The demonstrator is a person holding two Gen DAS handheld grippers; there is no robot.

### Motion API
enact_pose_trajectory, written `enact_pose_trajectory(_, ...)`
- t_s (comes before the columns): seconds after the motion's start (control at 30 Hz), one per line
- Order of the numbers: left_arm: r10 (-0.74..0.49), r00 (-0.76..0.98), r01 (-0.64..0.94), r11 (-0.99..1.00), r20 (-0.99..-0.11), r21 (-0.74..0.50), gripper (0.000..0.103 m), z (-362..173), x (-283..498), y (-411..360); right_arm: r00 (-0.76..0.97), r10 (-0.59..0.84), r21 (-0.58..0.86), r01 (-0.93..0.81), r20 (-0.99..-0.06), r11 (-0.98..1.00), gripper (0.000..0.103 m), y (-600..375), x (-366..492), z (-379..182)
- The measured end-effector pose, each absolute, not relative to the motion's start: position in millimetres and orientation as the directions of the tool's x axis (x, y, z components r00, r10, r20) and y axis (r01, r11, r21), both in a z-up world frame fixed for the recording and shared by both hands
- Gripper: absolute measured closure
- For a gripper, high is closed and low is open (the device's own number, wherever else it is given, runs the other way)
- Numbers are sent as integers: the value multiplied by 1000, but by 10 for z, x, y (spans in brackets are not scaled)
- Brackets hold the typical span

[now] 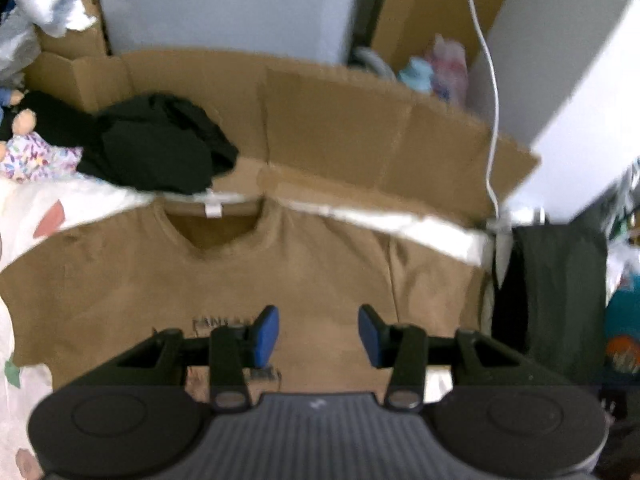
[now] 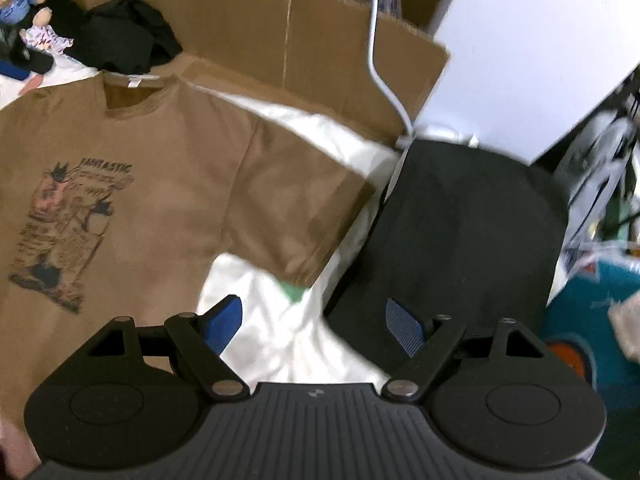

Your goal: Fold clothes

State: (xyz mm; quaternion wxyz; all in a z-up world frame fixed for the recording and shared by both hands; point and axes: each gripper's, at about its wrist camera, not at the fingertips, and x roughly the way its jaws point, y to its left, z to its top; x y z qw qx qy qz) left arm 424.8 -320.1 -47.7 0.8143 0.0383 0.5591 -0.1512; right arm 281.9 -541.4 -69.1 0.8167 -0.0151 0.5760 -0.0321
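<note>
1. I have both tongs empty: the left gripper (image 1: pixel 318 334) hangs with its blue pads apart over the chest of the brown T-shirt (image 2: pixel 168 184); the right gripper (image 2: pixel 314 326) is spread wider still, over bare white sheet (image 2: pixel 276 320) between the shirt's sleeve and the bed's right edge.

2. The shirt lies spread flat and face up on the bed, collar toward the far edge against the cardboard wall (image 2: pixel 312 36), print showing, its near-right sleeve (image 2: pixel 304 216) stretched out toward the right edge; I see no fold in it, so I judge a fold is what it wants, though one moment cannot say whether it has been folded and opened again.

3. To do it well I would pinch only the top layer at a seam or hem, shoulder and bottom hem on one side together, lift just clear, and carry the side across in one line so the crease falls straight; grabbing mid-panel would bunch it.

4. The cloth looks like soft matte cotton jersey, limp, with ribbed collar and a white neck label (image 1: pixel 213 210); it will sag between my two grips.

5. The sheet beneath is smooth and wrinkled and may drag along.

6. A crumpled black garment (image 1: pixel 160 144) sits at the far left corner; a dark cloth (image 2: pixel 460 240) drapes off the right edge; a white cable (image 2: pixel 380 60) hangs down there, worth avoiding.
</note>
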Motion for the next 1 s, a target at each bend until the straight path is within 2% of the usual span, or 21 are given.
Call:
enact_pose_trajectory(0.17,-203,325,315,944,-924,-96,56,-655,4035,-3258,283,-76,-57,74,-956,996,20,-5414,2844,-631)
enact_pose_trajectory(0.4,-229,319,413,907,-920,-82,54,-1040,3991,-3384,279,-27,2,103,-960,995,20,-5464,3157,-1108)
enact_pose_trajectory(0.43,-234,325,435,897,-917,-75,53,-1100,4015,-3422,230,-80,-69,54,-970,996,20,-5432,3331,-1256)
enact_pose_trajectory(0.5,-256,331,477,876,-908,-73,49,-1248,4060,-3481,242,-96,-97,10,-965,995,20,-5402,3564,-1385)
enact_pose_trajectory(0.67,-299,281,488,863,-912,-132,49,-1857,4216,-3495,258,-22,-5,68,-966,998,20,-5451,3893,-1772)
enact_pose_trajectory(0.73,-304,263,493,858,-916,-143,56,-2039,4252,-3500,264,4,27,84,-964,996,20,-5454,3935,-1948)
enact_pose_trajectory(0.8,-337,232,492,850,-913,-188,71,-2194,4291,-3496,275,16,41,85,-961,996,20,-5451,3911,-2028)
enact_pose_trajectory(0.87,-385,178,504,826,-905,-253,81,-2333,4332,-3526,287,26,59,105,-957,993,20,-5482,3859,-2122)
enact_pose_trajectory(0.9,-400,167,514,815,-901,-267,82,-2386,4342,-3555,291,38,75,118,-956,990,22,-5506,3835,-2170)
enact_pose_trajectory(0.93,-412,160,525,805,-897,-276,82,-2434,4358,-3590,288,65,105,125,-955,987,28,-5546,3819,-2228)
enact_pose_trajectory(0.97,-422,154,535,796,-893,-284,82,-2479,4378,-3631,272,75,111,119,-959,987,41,-5567,3820,-2271)
enact_pose_trajectory(1.0,-433,147,546,785,-889,-292,82,-2523,4403,-3675,261,74,107,115,-963,988,46,-5584,3825,-2285)
